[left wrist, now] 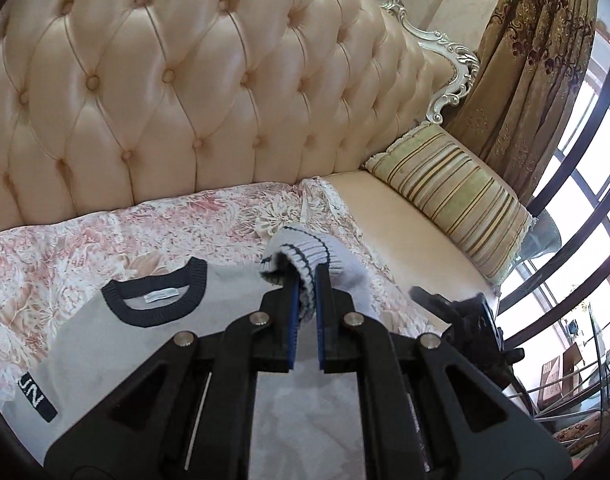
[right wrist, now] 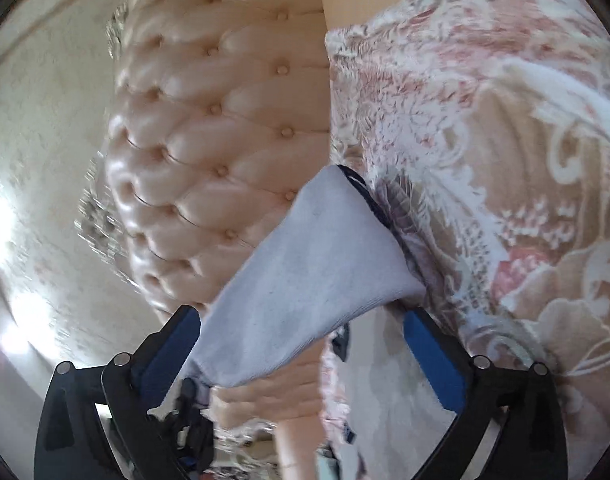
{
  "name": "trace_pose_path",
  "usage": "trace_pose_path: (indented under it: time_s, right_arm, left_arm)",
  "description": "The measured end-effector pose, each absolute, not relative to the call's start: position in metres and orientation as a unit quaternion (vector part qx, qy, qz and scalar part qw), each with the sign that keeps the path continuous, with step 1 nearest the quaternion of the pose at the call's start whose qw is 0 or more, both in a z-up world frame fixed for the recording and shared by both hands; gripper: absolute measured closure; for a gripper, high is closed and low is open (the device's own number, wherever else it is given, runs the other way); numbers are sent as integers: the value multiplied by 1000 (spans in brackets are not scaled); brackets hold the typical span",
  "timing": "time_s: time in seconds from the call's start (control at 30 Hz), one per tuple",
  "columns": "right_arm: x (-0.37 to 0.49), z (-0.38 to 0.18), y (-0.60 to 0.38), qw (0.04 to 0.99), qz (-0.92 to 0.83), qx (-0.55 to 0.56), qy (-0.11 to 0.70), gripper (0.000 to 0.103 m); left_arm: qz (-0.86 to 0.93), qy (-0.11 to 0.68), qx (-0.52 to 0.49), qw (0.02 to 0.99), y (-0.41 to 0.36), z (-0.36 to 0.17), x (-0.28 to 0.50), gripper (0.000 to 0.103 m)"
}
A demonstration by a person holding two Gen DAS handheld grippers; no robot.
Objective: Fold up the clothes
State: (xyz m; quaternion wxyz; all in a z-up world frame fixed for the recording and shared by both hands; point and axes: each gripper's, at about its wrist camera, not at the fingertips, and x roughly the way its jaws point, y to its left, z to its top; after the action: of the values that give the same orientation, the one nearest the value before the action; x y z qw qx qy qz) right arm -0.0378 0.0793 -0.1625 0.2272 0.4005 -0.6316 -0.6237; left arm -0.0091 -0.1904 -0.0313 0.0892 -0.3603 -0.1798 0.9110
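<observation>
The cream tufted sofa back fills most of my left view, and below it the seat is covered by a pink floral cover. At the far end of the seat a striped cushion leans near the patterned curtain.

The grey sweater lies flat on the floral cover, its dark collar toward the sofa back, and a small black label shows near one edge. My left gripper has its 2 blue-padded fingers pressed together on the ribbed cuff of one sleeve, which is lifted above the body of the sweater.

In my right view, which is blurred, a grey piece of the sweater hangs between the fingers of my right gripper. These fingers stand wide apart, and I cannot tell if the cloth touches the left pad.
</observation>
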Motion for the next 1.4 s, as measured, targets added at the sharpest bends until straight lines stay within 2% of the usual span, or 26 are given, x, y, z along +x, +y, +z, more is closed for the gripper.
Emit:
trace_pose_path:
  time_s: [0.57,0.9,1.2,1.4]
  right_arm:
    - [-65,-148,26,212,-687,420,-554,0]
    - [-61,-145,11,226,-725,443,-476,0]
    - [-55,-139,-16,229,-777,466,-356,0]
    - [-50,-144,1,226,-770,435,-408,0]
  left_arm:
    - [908,-204,-364,46,-267,-59,32,94]
    - [879,-203,-432,-20,-293,-141,46,94]
    - [858,-195,-472,-42,-288,-180,49,94]
    - [862,-170,-475,-43,-275,-172,43,93]
